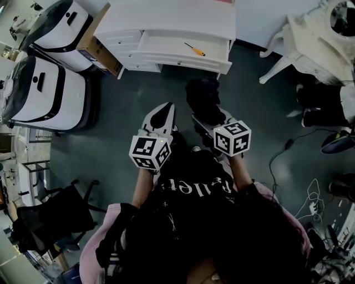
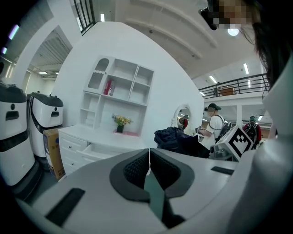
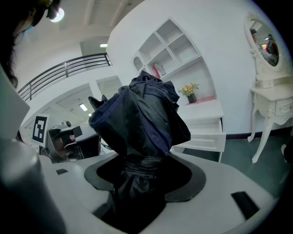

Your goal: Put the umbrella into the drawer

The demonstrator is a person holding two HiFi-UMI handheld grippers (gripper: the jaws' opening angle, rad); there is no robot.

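Well, in the head view the right gripper point(image 1: 206, 123) is closed round a folded dark umbrella point(image 1: 202, 97), which sticks out ahead of its jaws above the floor. The left gripper point(image 1: 162, 113) hangs just beside it, to its left, jaws pressed together and carrying nothing. Ahead of both tools, well apart from them, stands a white dresser point(image 1: 172, 16) with one drawer point(image 1: 166, 55) pulled out; an orange-handled screwdriver point(image 1: 195, 49) lies inside it.

From the left gripper view, the two jaws meet along a thin seam with nothing between them. The dresser sits ahead and to the left of this tool, and the umbrella's bundle shows off to its right.

From the right gripper view, the umbrella fills the gap between the jaws and bulges out past their tips, its loose cloth hiding much of what lies straight ahead. The open drawer shows beyond the tool, ahead and to the right.

My reading is that the carry is in hand, with the umbrella not yet at the drawer. The next move calls for bringing the right gripper forward over the drawer's open top, lowering the bundle in clear of the front panel, and only then spreading the jaws.
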